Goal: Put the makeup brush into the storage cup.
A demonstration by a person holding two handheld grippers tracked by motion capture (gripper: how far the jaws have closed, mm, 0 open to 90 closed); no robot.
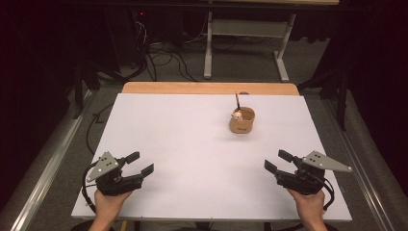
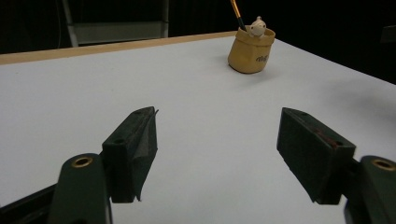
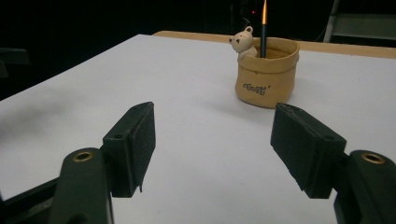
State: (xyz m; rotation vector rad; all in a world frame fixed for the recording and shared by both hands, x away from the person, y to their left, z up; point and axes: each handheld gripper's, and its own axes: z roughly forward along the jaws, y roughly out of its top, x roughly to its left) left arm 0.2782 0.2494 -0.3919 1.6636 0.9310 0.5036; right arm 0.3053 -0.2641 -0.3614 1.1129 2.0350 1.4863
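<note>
Item one: your left gripper [image 1: 138,162], held low over the near left part of the white table [image 1: 192,144], its jaws spread wide with only bare tabletop between them; it has hold of nothing. In the left gripper view the same gripper [image 2: 217,140] points across the table, its two black pads [image 2: 140,144] standing well apart. Item two: your right gripper [image 1: 275,161], held over the near right part of the table, jaws likewise spread wide and holding nothing; in the right gripper view this gripper [image 3: 212,135] faces the pot almost head-on, though well short of it. Item three: a small tan pot [image 1: 242,121], shaped like a rolled-top sack, standing upright on the far right half of the table, well apart from both grippers and nearer your right one. It carries dark lettering on its front (too small to read with certainty). Seen in the right gripper view, the pot [image 3: 267,79] has a small cream bear figure [image 3: 243,43] perched at its rim. Item four: a dark brush [image 3: 264,32] with an orange upper shaft, standing upright inside the pot just beside the bear. In the left gripper view the pot [image 2: 251,53] sits far off to the upper right.
</note>
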